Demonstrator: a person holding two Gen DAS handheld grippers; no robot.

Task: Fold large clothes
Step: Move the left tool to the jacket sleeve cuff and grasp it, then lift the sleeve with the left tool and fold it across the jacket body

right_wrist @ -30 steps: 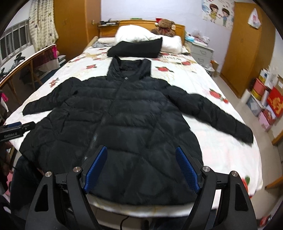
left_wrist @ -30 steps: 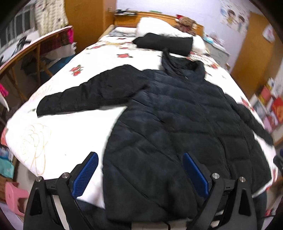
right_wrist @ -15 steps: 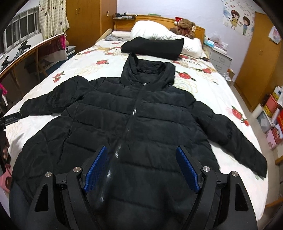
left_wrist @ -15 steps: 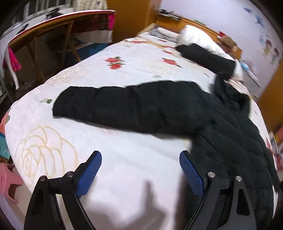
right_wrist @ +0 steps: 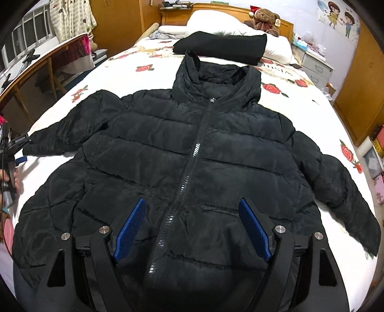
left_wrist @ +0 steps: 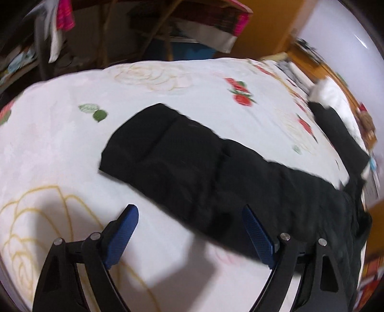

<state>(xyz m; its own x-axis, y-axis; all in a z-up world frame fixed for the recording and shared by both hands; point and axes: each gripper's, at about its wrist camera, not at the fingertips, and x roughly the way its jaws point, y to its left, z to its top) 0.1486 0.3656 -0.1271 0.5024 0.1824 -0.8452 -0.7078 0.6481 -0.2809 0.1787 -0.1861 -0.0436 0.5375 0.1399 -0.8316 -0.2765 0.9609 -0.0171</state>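
Observation:
A large black puffer jacket lies face up and zipped on the bed, hood toward the headboard, both sleeves spread out. My right gripper is open and empty, low over the jacket's hem beside the zipper. My left gripper is open and empty just above the sheet, close to the jacket's left sleeve, whose cuff lies a little ahead of the fingers. The left gripper also shows at the left edge of the right wrist view, next to that cuff.
The bed has a white rose-print sheet. A folded black garment, pillows and a teddy bear lie at the headboard. A wooden desk stands to the left, a nightstand and boxes to the right.
My left gripper has swung left from the jacket body and dropped down close to the left sleeve. My right gripper has moved forward and lower over the jacket's hem.

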